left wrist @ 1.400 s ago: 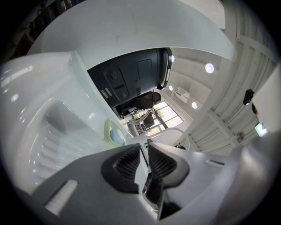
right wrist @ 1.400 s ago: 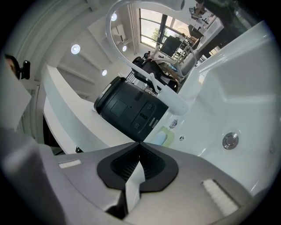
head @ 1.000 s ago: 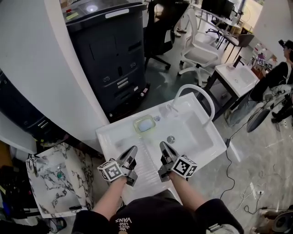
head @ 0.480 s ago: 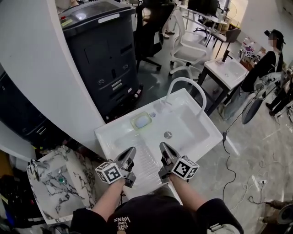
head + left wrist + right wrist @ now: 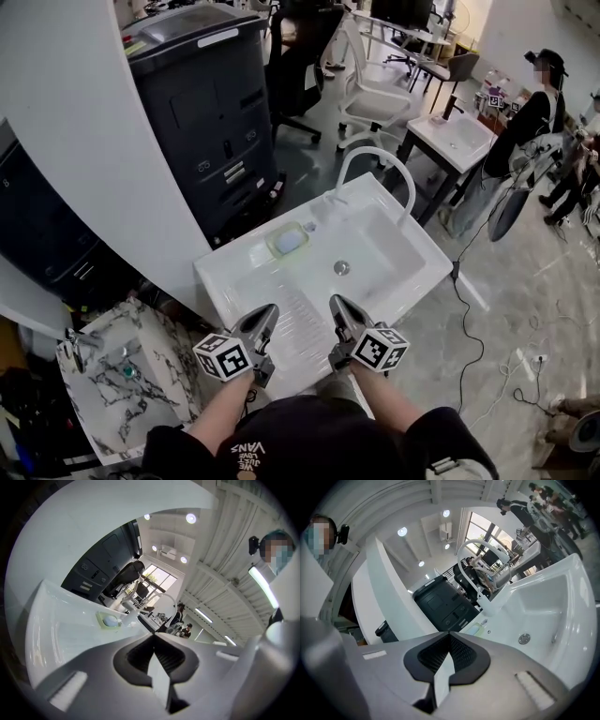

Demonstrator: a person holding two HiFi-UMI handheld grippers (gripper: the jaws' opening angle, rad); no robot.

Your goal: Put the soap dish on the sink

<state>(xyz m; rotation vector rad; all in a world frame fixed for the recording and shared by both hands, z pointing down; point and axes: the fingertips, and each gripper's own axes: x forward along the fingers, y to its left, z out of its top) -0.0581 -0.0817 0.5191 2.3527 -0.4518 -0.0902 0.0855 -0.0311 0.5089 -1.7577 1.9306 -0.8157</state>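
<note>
On the back ledge of the white ceramic sink point(image 5: 234, 281) sits the pale green soap dish point(image 5: 287, 241); left gripper point(image 5: 266, 315) and right gripper point(image 5: 337, 306) hover empty, jaws pressed together.

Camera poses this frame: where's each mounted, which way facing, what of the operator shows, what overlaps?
Head view: on the person's head, steeply down at the white rectangular sink; both forearms, left tongs and right tongs show.
Left gripper view: on left tongs, along shut jaws across the sink toward the pale green soap dish; person's head upper right.
Right gripper view: on right tongs, along shut jaws over the basin toward the curved white faucet; head upper left.
Shared: all three show sink, soap dish, faucet.
</note>
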